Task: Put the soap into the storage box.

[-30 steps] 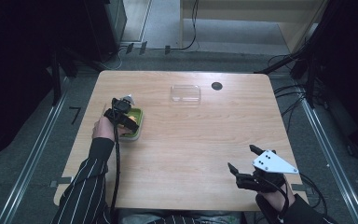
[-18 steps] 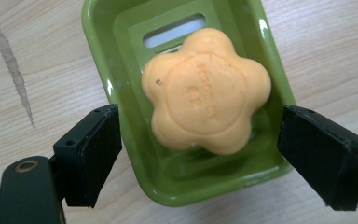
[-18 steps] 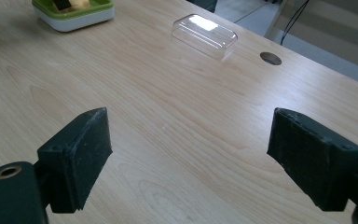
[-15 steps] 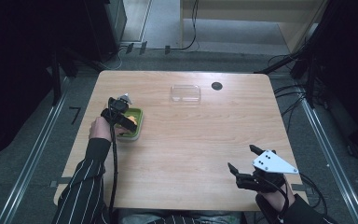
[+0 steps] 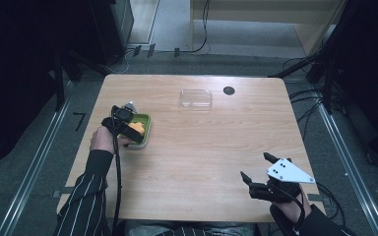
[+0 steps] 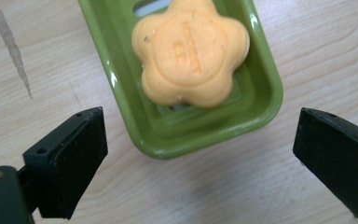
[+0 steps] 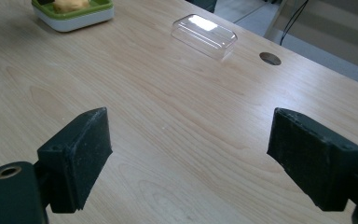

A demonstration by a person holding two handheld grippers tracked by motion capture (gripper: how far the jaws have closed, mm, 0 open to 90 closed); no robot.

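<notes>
An orange flower-shaped soap (image 6: 191, 51) lies in a green soap dish (image 6: 256, 107) on the wooden table. My left gripper (image 6: 200, 144) hovers over the dish's near end. Its jaws have just been opening and now stand wide; nothing is pressed between the pads. From above, the left gripper (image 5: 122, 119) sits at the left edge of the dish (image 5: 145, 132), with the soap (image 5: 136, 128) beside it. My right gripper (image 5: 256, 165) rests open near the table's front right corner, nothing between its fingers (image 7: 77, 154).
A clear plastic lid (image 5: 196, 98) lies at the back middle of the table (image 5: 197, 157), and a round cable hole (image 5: 229, 90) is just right of it. In the right gripper view the lid (image 7: 204, 30) is far ahead and the dish (image 7: 74, 18) far left.
The left hand has drawn back slightly to the left off the dish, so the orange soap now shows in it. The right hand has not moved.
</notes>
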